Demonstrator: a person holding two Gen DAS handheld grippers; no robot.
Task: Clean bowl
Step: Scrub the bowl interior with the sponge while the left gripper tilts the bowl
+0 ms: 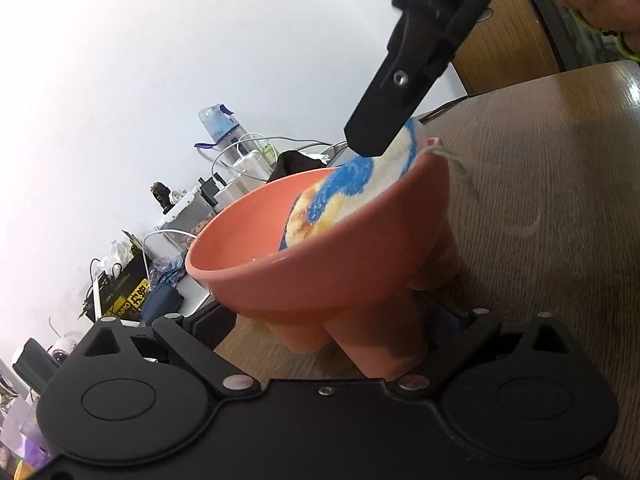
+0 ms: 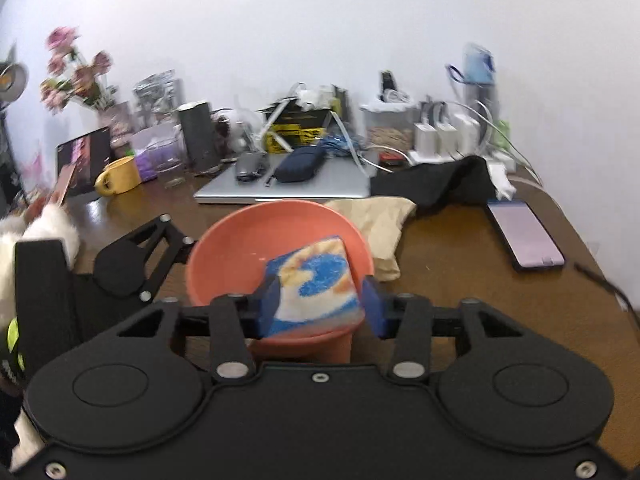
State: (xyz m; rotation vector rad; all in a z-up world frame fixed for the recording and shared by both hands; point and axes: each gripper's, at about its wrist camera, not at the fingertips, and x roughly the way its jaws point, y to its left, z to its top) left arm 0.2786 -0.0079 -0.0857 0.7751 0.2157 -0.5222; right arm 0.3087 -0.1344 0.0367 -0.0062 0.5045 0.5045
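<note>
I see a brown wooden surface (image 2: 460, 248) under a plain white wall. Along the back, in the right wrist view, clutter runs from pink flowers (image 2: 74, 68) at upper left past a yellow mug (image 2: 118, 176), a closed silver laptop (image 2: 288, 188) with a dark pouch (image 2: 300, 168) on it, white chargers (image 2: 444, 134) and a blue-capped bottle (image 2: 478, 66) at upper right. A phone (image 2: 524, 234) lies at right, with black fabric (image 2: 436, 184) and a beige cloth (image 2: 380, 220) just behind the bowl.

The orange bowl (image 2: 240, 252) sits at frame centre in both views. In the left wrist view it tilts, its opening turned toward the upper left, and its footed base sits right at my left gripper (image 1: 412, 320); whether those fingers are clenched on it I cannot tell, as the bowl hides them.

My right gripper (image 2: 320, 304) reaches down over the bowl's near rim from the upper right of the left wrist view. Its blue fingers (image 2: 270, 308) are grasping a blue, white and orange sponge (image 2: 320, 276), pressed on both sides, the sponge resting inside the bowl against its wall.
</note>
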